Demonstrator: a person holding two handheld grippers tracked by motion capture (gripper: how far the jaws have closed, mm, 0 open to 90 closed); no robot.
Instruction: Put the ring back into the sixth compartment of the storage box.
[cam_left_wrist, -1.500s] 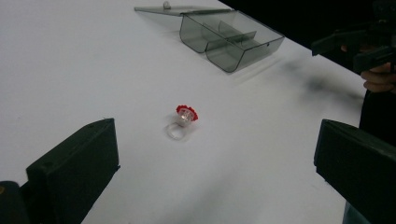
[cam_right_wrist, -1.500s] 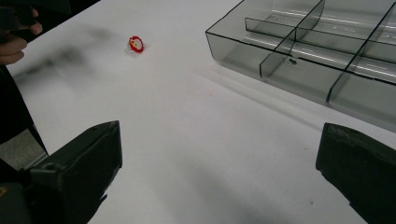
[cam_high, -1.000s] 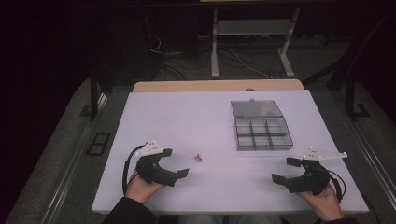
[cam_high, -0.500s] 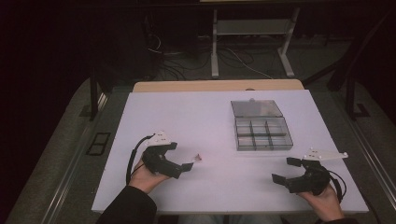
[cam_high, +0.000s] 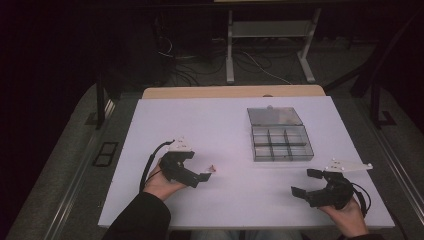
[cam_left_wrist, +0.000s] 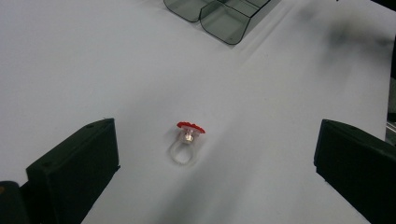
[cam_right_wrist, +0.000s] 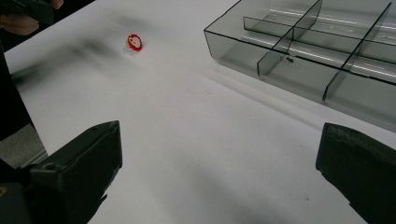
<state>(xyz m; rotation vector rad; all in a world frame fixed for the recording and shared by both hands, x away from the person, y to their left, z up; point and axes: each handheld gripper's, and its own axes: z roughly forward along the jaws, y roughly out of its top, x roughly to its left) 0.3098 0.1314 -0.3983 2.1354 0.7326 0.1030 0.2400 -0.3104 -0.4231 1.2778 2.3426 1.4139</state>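
Closing in on the ring (cam_left_wrist: 187, 140) now: left gripper (cam_high: 202, 176) pushed forward and inward across the white table (cam_high: 200, 120) compared with a second ago, when it sat farther back near the front-left edge. Half a second ago already on the way; now parked right at the ring, jaw tips just beside it in the high view. Jaws spread wide, nothing between them but the ring itself, lying loose on the table, red top tipped up, clear band resting flat. Looks like the approach is done and the squeeze is next, so the pick appears lined up but not yet made.

Right gripper (cam_high: 310, 185) unmoved over that same second, waiting near the front-right corner, jaws gaping wide, gripping nothing. From its own camera, the ring (cam_right_wrist: 134, 42) sits well off toward the far left, with the grey compartment box (cam_right_wrist: 327, 51) close on the right.

Compartment box (cam_high: 281, 142) unchanged too, lid (cam_high: 274, 116) swung open behind it, well apart from the ring, probably the destination.

Hard to make out: in the high view the ring (cam_high: 212, 169) reduced to a tiny pale-red speck, half crowded by the jaw tip. Box cut off at the top edge of the left gripper view. A small dark fleck on a divider in the right gripper view, too small to identify. Compartments otherwise seemingly bare, though tinted walls blur that.
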